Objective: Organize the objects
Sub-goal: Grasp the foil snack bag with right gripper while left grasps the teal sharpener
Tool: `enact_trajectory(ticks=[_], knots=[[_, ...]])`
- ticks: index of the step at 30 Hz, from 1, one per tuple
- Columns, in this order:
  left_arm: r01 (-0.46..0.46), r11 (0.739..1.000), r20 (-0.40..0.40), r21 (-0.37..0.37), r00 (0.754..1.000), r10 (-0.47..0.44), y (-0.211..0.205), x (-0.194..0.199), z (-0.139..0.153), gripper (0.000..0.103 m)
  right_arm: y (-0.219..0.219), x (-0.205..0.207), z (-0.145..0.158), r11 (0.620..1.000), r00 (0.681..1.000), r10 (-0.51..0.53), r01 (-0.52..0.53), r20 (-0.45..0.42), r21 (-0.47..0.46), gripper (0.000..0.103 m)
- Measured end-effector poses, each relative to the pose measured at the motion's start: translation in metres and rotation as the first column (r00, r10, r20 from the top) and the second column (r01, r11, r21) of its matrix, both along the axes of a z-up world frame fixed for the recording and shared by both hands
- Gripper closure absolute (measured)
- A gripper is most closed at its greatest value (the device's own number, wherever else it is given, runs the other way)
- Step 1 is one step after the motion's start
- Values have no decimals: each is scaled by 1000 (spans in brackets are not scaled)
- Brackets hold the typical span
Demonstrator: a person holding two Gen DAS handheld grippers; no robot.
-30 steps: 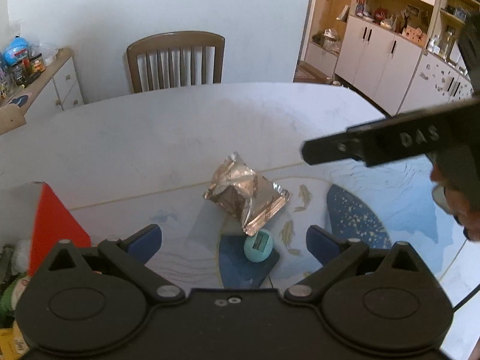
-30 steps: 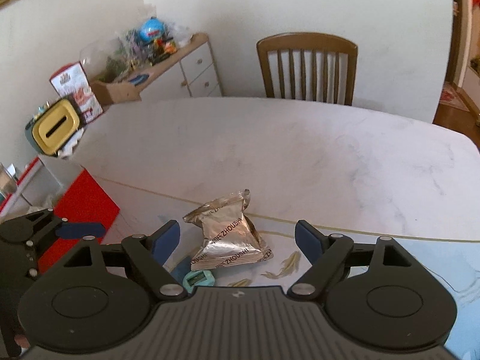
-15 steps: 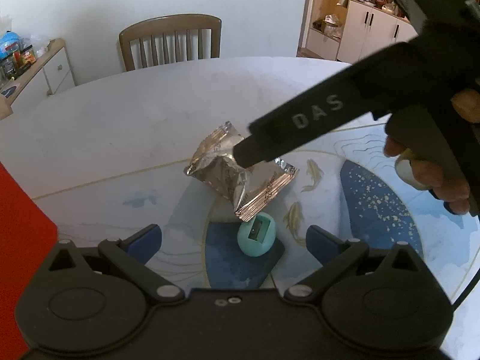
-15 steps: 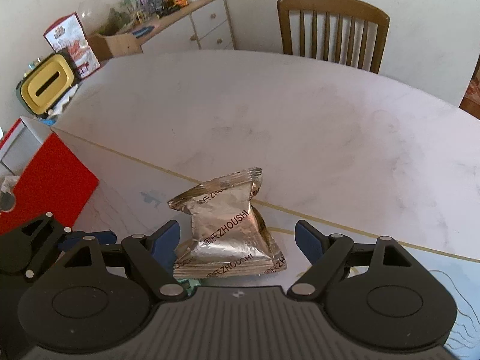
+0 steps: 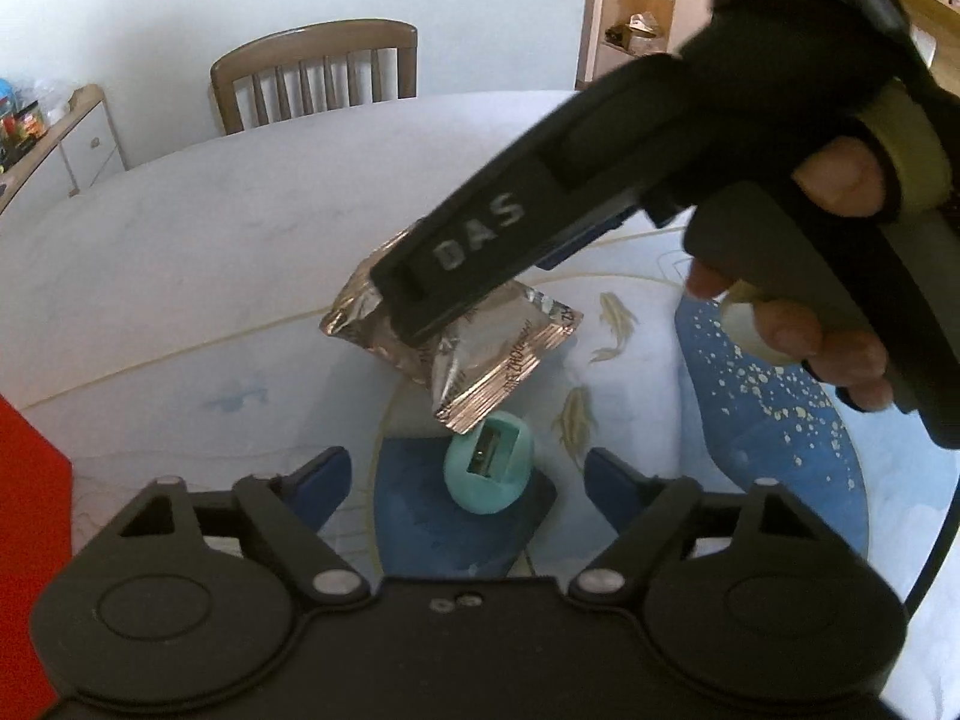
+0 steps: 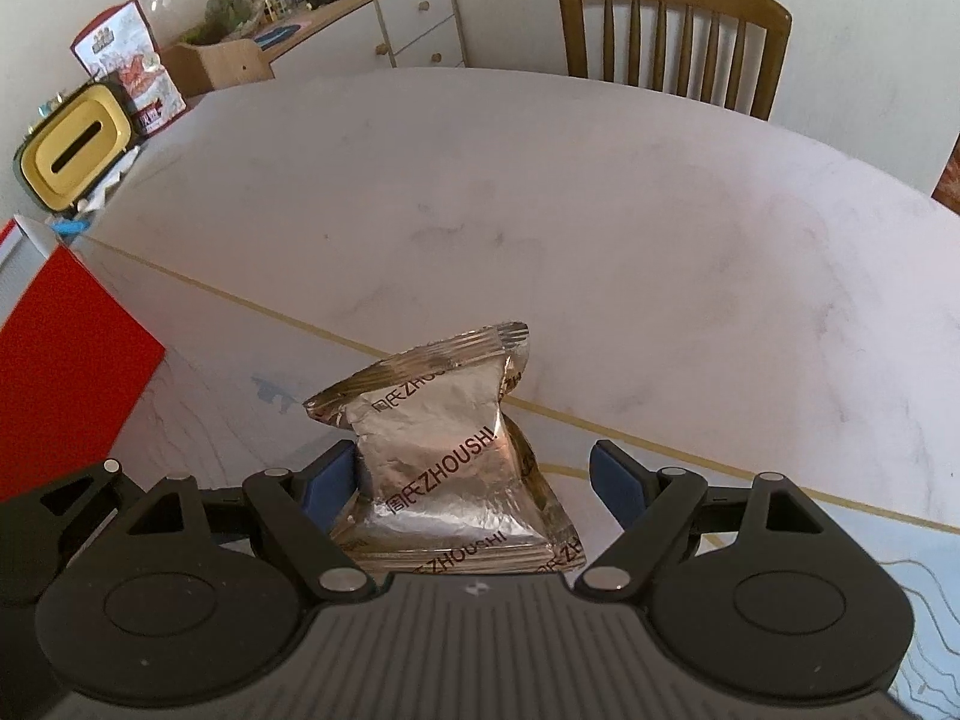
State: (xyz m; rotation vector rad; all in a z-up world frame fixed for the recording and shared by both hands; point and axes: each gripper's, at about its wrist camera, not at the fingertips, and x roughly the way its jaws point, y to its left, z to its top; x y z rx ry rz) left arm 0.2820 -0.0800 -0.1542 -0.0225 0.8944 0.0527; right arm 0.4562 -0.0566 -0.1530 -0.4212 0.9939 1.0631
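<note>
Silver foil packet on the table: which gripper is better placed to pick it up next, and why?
The right gripper: its open fingers already flank the foil packet. The left gripper is open around the teal sharpener.

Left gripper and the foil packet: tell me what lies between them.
The teal sharpener lies between the open left gripper and the foil packet, seen in the left wrist view.

Home dining room, marble-look table [image 6: 600, 228], wooden chair [image 6: 669, 30], cluttered sideboard [image 6: 384, 6], white cupboards [image 5: 654, 12] with open shelves
</note>
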Motion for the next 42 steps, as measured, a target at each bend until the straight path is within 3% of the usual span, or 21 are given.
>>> enact_trajectory(ticks=[5,20,28,42], knots=[[14,1000,-5,17,1000,-13,-6,1,-3,35,4,-4,-4,1000,1000,-3,3,19,-8,20],[43,998,4,38,999,-44,-13,0,0,72,10,-15,-8,1000,1000,-7,7,30,-4,47],[45,999,0,31,999,-45,-12,-1,3,73,5,-18,-3,999,998,-39,40,46,-17,55],[6,1000,57,-7,998,-5,-4,-25,38,73,-37,-24,34,996,995,-83,82,56,23,57]])
